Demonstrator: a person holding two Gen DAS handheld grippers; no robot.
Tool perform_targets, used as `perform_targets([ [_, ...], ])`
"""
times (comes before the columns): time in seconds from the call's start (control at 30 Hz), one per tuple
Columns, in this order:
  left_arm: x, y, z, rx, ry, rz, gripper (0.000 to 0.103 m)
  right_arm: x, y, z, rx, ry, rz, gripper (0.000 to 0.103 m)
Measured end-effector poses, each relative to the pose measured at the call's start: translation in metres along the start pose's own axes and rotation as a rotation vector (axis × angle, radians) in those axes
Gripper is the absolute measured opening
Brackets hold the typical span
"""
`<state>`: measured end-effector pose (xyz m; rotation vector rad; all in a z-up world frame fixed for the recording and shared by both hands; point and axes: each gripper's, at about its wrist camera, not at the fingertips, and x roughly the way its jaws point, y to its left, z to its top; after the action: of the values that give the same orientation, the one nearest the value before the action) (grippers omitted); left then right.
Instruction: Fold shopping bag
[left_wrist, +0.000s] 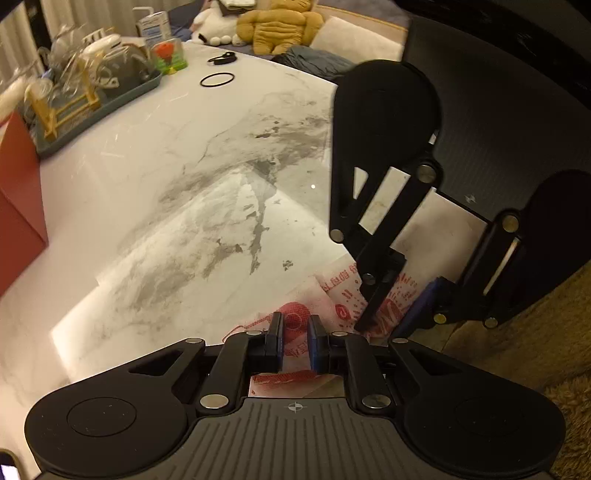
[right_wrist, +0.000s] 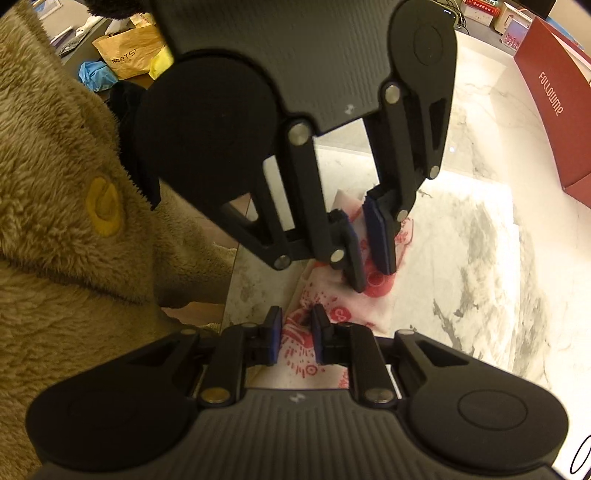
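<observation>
left wrist | left gripper (left_wrist: 295, 328) parted over shopping bag (left_wrist: 343, 295) | right gripper (right_wrist: 297, 321) parted too

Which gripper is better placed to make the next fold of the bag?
Probably the left gripper: its jaws straddle the white red-printed shopping bag near its middle; the right gripper sits at its edge.

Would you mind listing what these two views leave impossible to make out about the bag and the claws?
- Bag: both views show only patches; the claws cover the rest, so its fold state is unclear.
- Left claw: the gap between its fingers looks narrow, but whether they pinch fabric cannot be told.
- Right claw: the same; its own body hides the contact.
- Tray contents: left view, blurred.
</observation>
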<state>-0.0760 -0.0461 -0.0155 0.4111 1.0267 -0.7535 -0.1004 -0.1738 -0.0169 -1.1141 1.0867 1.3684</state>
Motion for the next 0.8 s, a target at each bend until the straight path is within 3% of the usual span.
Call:
perform_targets([
  [0.2, 0.0, -0.004, -0.01, 0.003, -0.011, -0.013, 0.013, -0.007, 0.001, -0.004, 0.052, -0.007, 0.031, 0.016],
  [0.3, 0.002, -0.003, -0.009, -0.001, -0.014, -0.003, 0.013, -0.013, 0.0, -0.008, 0.132, -0.011, 0.067, 0.03],
  [0.33, 0.003, -0.003, -0.008, -0.002, -0.015, 0.0, 0.013, -0.017, 0.002, -0.011, 0.153, -0.013, 0.07, 0.041],
  [0.37, 0.004, -0.003, -0.008, -0.004, -0.017, 0.003, 0.013, -0.021, 0.003, -0.015, 0.172, -0.015, 0.07, 0.045],
  [0.53, 0.005, -0.005, -0.008, -0.022, -0.028, 0.022, 0.013, -0.046, 0.017, -0.043, 0.254, -0.012, -0.048, 0.041],
  [0.67, 0.005, -0.007, -0.01, -0.049, -0.04, 0.042, 0.013, -0.067, 0.022, -0.072, 0.49, -0.127, -0.136, 0.041],
  [0.8, 0.009, -0.007, -0.007, -0.051, -0.041, 0.07, 0.013, -0.083, 0.051, -0.087, 0.601, -0.176, -0.16, 0.033],
])
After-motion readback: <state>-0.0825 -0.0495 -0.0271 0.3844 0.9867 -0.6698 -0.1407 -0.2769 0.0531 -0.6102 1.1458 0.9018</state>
